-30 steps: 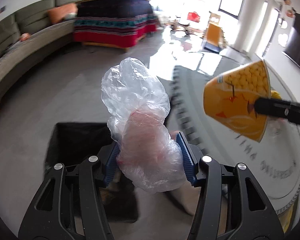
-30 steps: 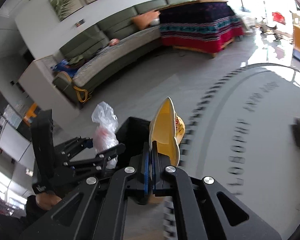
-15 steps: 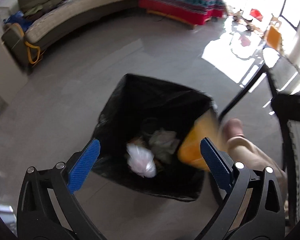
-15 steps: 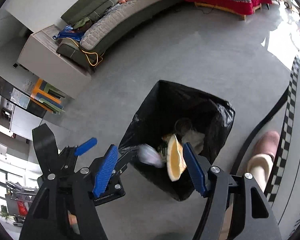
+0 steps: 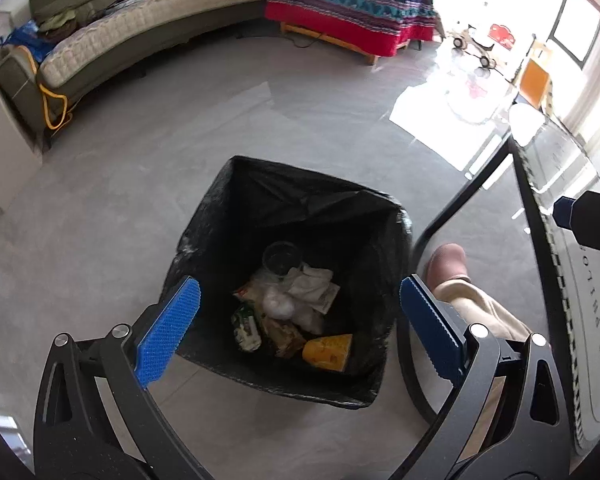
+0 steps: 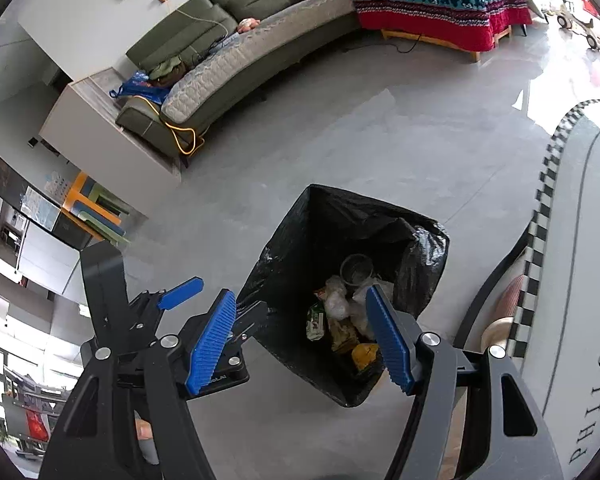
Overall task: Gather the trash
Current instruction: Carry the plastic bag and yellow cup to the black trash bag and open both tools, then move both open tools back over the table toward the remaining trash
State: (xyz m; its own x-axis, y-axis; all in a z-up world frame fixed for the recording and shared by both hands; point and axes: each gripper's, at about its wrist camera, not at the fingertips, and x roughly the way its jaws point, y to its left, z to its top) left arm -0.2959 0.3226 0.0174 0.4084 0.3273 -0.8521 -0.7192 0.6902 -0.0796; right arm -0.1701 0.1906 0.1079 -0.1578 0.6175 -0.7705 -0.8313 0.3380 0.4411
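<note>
A trash bin lined with a black bag (image 5: 300,204) stands on the grey floor; it also shows in the right wrist view (image 6: 320,216). Inside lie the yellow snack packet (image 5: 327,353), the clear plastic bag (image 5: 278,305), white tissue (image 5: 312,286), a clear cup (image 5: 282,257) and a green wrapper (image 5: 246,326). My left gripper (image 5: 296,328) is open and empty above the bin. My right gripper (image 6: 304,338) is open and empty above the bin too, with the yellow packet (image 6: 364,354) below it. The left gripper (image 6: 172,298) shows at the left of the right wrist view.
A round white table (image 6: 588,280) with a checkered edge stands right of the bin, on a black leg (image 5: 460,208). The person's slippered foot (image 5: 446,266) is beside the bin. A green sofa (image 5: 140,36) and a bed with a red patterned cover (image 5: 352,4) lie beyond.
Both grippers opened over the bin. The plastic bag and the yellow packet dropped in and now lie still among the trash. Both grippers stay above the bin.
</note>
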